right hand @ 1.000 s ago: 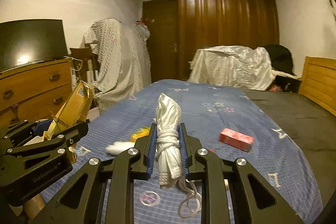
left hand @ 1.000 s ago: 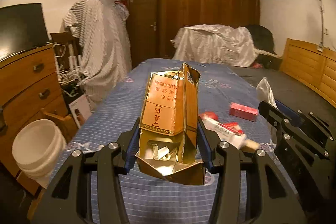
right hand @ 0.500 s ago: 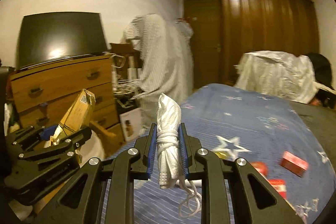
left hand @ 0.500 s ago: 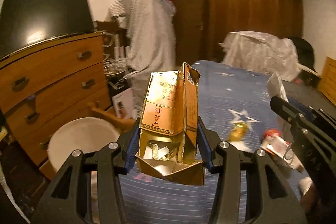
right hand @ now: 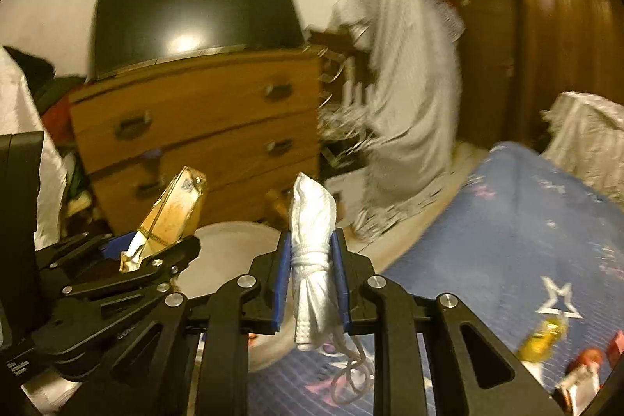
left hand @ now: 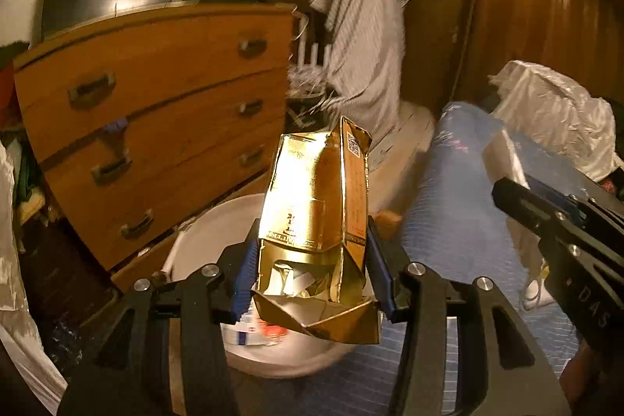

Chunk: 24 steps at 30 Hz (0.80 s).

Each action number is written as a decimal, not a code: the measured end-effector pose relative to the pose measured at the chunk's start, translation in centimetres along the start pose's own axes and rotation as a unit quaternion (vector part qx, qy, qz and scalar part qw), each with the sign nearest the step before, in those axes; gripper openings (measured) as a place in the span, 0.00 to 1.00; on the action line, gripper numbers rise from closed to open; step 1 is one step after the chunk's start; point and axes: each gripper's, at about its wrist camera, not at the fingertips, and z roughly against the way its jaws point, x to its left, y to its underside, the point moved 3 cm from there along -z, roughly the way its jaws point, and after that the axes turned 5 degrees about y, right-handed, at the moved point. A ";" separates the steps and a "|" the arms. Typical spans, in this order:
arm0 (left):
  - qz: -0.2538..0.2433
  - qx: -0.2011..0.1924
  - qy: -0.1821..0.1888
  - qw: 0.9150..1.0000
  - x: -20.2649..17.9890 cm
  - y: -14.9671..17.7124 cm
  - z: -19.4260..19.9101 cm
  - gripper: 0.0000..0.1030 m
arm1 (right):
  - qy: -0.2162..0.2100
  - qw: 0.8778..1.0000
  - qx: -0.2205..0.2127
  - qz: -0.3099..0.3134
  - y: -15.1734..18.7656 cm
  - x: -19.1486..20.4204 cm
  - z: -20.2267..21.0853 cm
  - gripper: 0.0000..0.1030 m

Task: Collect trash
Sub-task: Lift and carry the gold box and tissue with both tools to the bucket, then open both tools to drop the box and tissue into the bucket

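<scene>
The left gripper clamps a torn gold carton above the white bin; the right gripper, beside the bin, pinches a tied white bundle. Neither is dropped yet, and more litter lies on the bed beside the bin.

1 gold carton, 1 white bundle, 1 white bin, 2 grippers

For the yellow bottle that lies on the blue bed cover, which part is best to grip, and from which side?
The yellow bottle lies on the blue bed cover, blurred in the right wrist view. Probably grip its middle body from above, jaws across its narrow width. A red item lies close beside it, so a sideways approach looks crowded.
</scene>
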 end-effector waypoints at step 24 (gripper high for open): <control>0.071 0.123 -0.023 0.990 12.1 3.5 -9.5 0.46 | -0.094 0.974 0.208 0.011 2.7 4.0 -17.7 0.21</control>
